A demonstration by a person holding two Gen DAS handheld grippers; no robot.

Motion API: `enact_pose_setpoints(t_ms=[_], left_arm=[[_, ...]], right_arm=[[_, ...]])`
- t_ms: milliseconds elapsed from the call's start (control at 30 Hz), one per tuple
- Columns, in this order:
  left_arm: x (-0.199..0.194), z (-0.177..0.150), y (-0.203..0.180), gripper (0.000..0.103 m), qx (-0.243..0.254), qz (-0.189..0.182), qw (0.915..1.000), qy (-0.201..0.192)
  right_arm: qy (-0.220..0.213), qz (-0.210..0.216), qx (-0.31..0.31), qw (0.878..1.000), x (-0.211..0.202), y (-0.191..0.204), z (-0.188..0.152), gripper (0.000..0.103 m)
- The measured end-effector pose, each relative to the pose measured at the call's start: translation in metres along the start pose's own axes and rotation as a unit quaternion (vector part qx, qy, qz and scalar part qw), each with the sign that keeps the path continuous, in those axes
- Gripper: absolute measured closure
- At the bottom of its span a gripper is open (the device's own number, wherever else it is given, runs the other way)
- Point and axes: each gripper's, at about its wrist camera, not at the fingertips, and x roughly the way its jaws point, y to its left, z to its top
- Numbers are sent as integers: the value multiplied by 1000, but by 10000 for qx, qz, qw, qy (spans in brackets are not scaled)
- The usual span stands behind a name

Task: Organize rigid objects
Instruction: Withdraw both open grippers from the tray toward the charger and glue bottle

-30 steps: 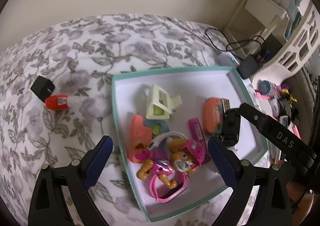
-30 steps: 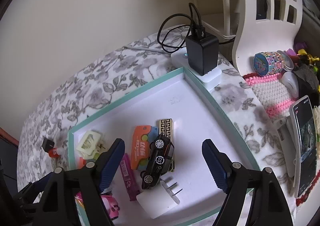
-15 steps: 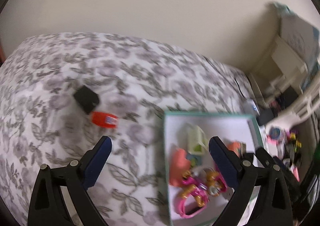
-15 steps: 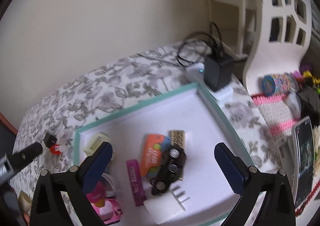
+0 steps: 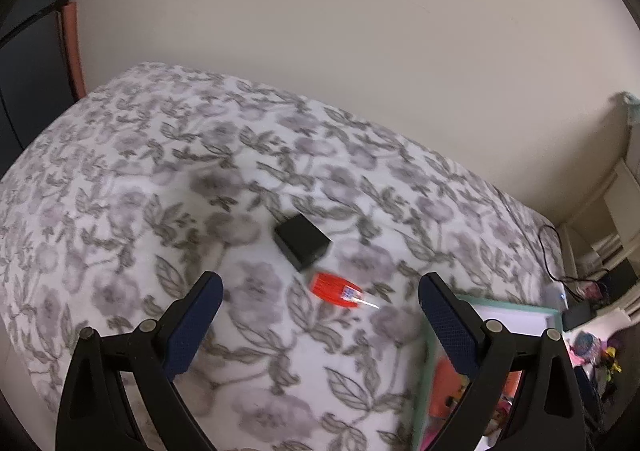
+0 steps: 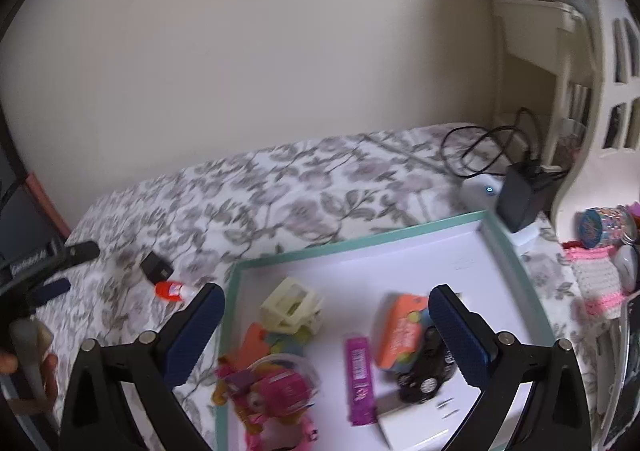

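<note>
Two things lie outside our teal-rimmed tray (image 6: 516, 275): a black cube (image 5: 303, 242) and, touching it, a red glue bottle (image 5: 335, 290). Our left gripper (image 5: 318, 313) gapes empty above them; our right gripper (image 6: 326, 321), just opened wide, hovers empty over the tray's toys.

No legible text, perhaps blur.

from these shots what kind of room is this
Most likely a bedroom, perhaps a child's: a floral bedspread against the wall, a white cut-out headboard, and a teal-rimmed tray of toys.
</note>
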Motion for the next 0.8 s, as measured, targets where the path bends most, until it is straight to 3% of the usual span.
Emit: enact_pose_setpoints(t_ms=[300, 800], left_arm=[[9, 11, 21, 5, 37, 541, 9985, -47], [37, 25, 67, 5, -606, 411, 9967, 338]], right_arm=[[323, 190, -594, 9975, 15, 48, -6, 0], [824, 638, -848, 9909, 56, 109, -10, 0]])
